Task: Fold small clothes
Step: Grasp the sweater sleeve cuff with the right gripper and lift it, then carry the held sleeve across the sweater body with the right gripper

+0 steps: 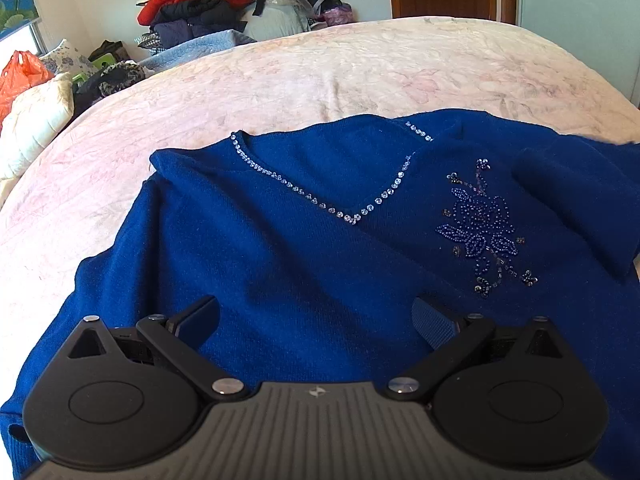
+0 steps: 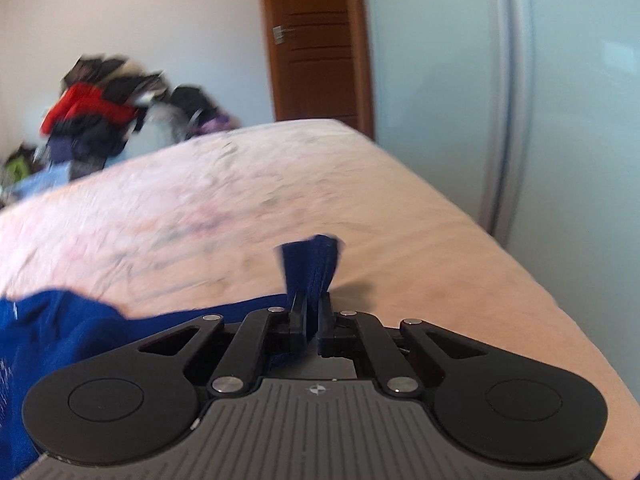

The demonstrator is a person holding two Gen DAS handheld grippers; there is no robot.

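Observation:
A royal blue knit sweater (image 1: 304,248) lies front up on the bed, with a rhinestone V-neck and a beaded flower (image 1: 484,232) on its chest. One sleeve (image 1: 576,204) is folded across its right side. My left gripper (image 1: 316,316) hovers just above the sweater's lower body, open, with nothing between its fingers. In the right wrist view my right gripper (image 2: 312,304) is shut on a bunched fold of the sweater's blue fabric (image 2: 312,264), which sticks up past the fingertips. More of the sweater (image 2: 48,328) trails off to the left.
The bed (image 1: 360,68) has a pale pink floral cover. A heap of clothes (image 1: 208,4) is piled behind its far left corner, beside an orange bag (image 1: 20,76) and a white quilt. A wooden door (image 2: 316,48) and a pale wardrobe stand beyond the bed.

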